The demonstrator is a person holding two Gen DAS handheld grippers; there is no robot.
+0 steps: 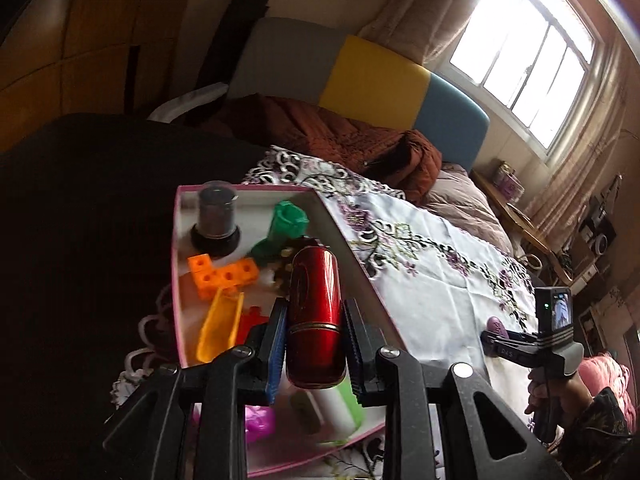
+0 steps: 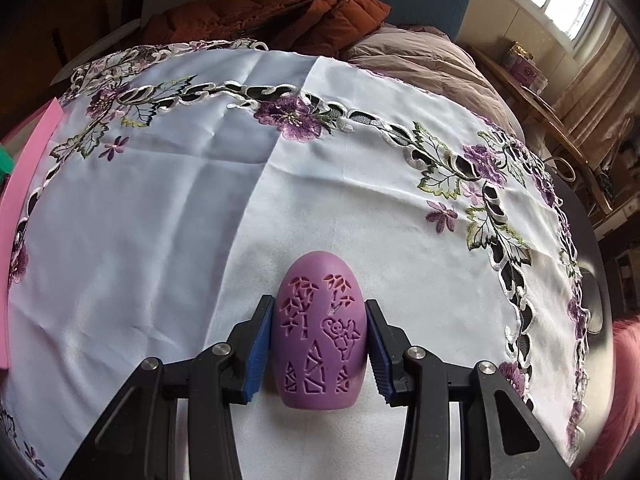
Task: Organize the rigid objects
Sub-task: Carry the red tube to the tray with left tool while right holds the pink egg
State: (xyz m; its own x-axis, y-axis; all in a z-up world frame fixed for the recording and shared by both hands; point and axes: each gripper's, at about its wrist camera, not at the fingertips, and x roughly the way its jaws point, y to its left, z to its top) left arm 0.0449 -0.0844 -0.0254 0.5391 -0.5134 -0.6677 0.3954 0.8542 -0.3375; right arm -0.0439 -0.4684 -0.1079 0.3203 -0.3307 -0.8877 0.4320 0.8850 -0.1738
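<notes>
In the left wrist view my left gripper (image 1: 316, 320) is shut on a shiny red metal cylinder (image 1: 314, 312), held above a pink-edged white box (image 1: 348, 256). Inside the box lie a dark jar (image 1: 216, 216), a green piece (image 1: 282, 232), orange cube blocks (image 1: 218, 276), an orange scoop (image 1: 220, 328), a magenta piece (image 1: 258, 424) and a white-green tube (image 1: 340, 404). In the right wrist view my right gripper (image 2: 319, 340) is shut on a purple egg-shaped piece (image 2: 318, 332) with carved figures, over the white embroidered cloth (image 2: 160, 220). The right gripper also appears in the left wrist view (image 1: 504, 340), held by a hand (image 1: 552, 396).
The cloth with purple flower embroidery covers a dark round table (image 2: 588, 248). Behind it lie a rust-brown quilt (image 1: 340, 136) and a bed headboard (image 1: 372, 76). A window (image 1: 528, 52) and a cluttered wooden shelf (image 1: 520, 216) stand at the right. The box's pink edge (image 2: 24, 216) shows at left.
</notes>
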